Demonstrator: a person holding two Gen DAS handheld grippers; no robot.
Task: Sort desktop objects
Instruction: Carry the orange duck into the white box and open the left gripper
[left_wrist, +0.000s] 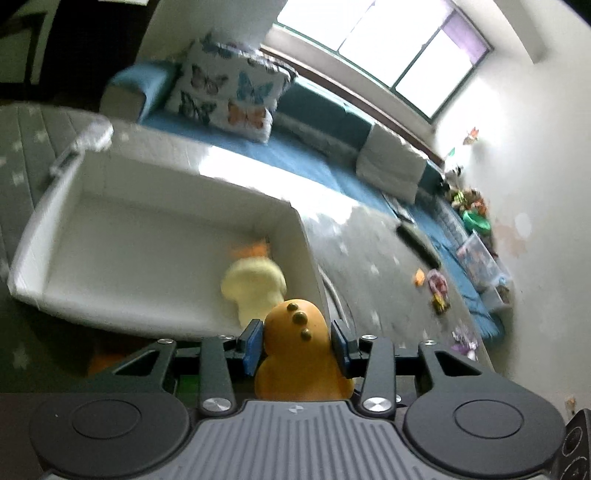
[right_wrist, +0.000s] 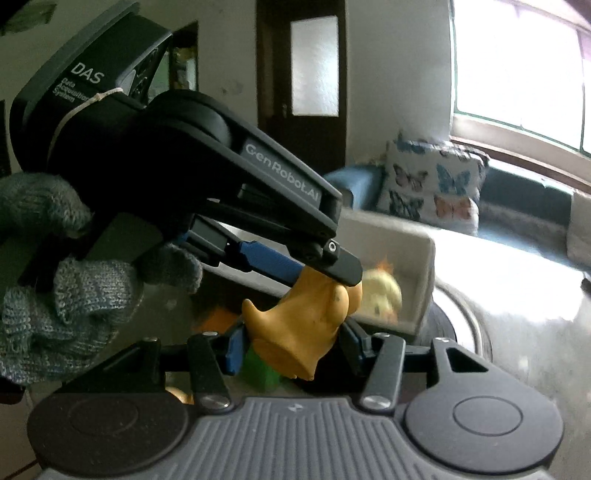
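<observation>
White bin (left_wrist: 110, 236) at ten o'clock holds a yellow toy (left_wrist: 255, 288) (sorted, apparently). Left gripper (left_wrist: 297, 341) pinches the orange toy (left_wrist: 299, 350) near the bin's rim, presumably for dropping in. Right gripper (right_wrist: 295, 345) spread around its base, not clamping.

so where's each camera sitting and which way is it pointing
Left wrist: sits on the left hand-held gripper, looking forward along its blue-padded fingers, shut on an orange toy, toward the white box and a sofa under a window.
Right wrist: sits on the right hand-held gripper, facing the same box and a dark door; it shows the left hand-held gripper and a grey gloved hand.
Shared: orange toy, white box, pale yellow toy inside it, butterfly pillow.
</observation>
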